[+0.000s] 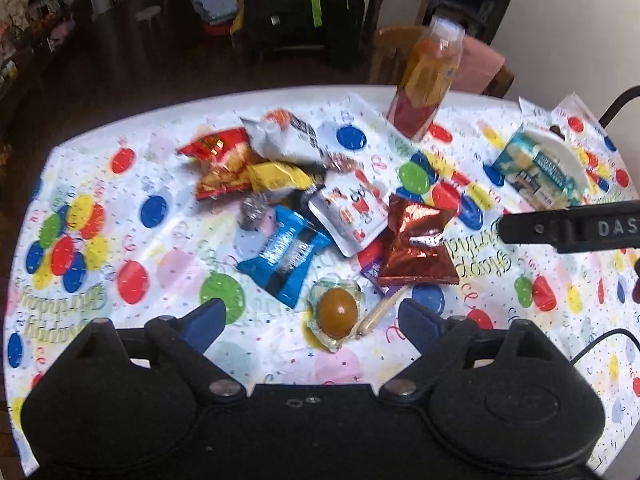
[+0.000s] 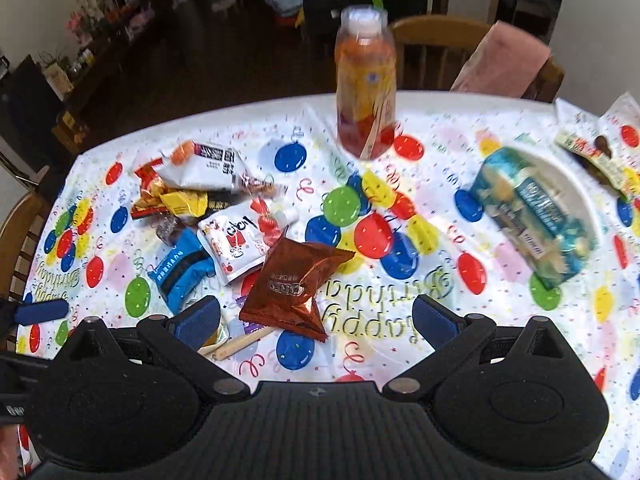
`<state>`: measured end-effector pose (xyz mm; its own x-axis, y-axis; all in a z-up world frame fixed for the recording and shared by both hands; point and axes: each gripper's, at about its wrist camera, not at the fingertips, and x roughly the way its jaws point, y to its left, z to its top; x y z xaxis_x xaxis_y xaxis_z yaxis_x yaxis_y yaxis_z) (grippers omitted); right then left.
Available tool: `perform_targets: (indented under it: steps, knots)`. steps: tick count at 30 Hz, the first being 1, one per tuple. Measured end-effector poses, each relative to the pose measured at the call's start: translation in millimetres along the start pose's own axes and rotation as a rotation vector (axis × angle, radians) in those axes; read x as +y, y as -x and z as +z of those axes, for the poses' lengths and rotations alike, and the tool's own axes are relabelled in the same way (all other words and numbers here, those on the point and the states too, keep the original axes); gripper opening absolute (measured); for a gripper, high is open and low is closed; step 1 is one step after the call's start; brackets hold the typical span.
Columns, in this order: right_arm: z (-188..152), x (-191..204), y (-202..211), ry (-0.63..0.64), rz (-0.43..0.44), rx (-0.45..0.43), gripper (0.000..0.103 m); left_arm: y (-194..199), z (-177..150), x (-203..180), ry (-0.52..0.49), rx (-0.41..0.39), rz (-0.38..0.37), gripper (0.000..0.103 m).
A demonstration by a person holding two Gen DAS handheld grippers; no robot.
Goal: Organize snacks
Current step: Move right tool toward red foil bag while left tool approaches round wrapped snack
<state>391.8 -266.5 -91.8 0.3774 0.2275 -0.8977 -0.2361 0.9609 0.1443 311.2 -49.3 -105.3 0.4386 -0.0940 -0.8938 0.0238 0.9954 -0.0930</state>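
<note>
My left gripper point(image 1: 310, 320) spread, empty, hovering over the wrapped egg point(image 1: 337, 312) | right gripper point(image 2: 316, 316) spread over the copper packet point(image 2: 294, 288) | snacks heaped mid-table, one teal bag point(image 2: 532, 212) on the plate point(image 2: 576, 196) (sorting spot, I judge)

The left gripper point(image 1: 310, 320) hung spread wide above the balloon-printed plastic tablecloth point(image 1: 168, 264). Between its blue-padded fingers point(image 1: 204, 324) lay a clear-wrapped brown egg point(image 1: 337, 312); just beyond sat a crinkled blue snack packet point(image 1: 285, 254).
</note>
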Motion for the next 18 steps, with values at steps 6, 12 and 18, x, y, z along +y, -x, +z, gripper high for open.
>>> perform_targets:
  steps: [6,12,18]
  knots:
    - [11,4,-40,-0.018,0.013,0.047,0.102,-37,7,-4,0.005,0.064,0.011,0.082]
    - [15,7,-79,-0.042,0.018,0.091,0.102,-65,11,-3,0.035,0.121,-0.007,0.075]
    - [16,6,-103,-0.066,0.027,0.128,0.094,-88,12,1,0.069,0.174,-0.022,0.064]
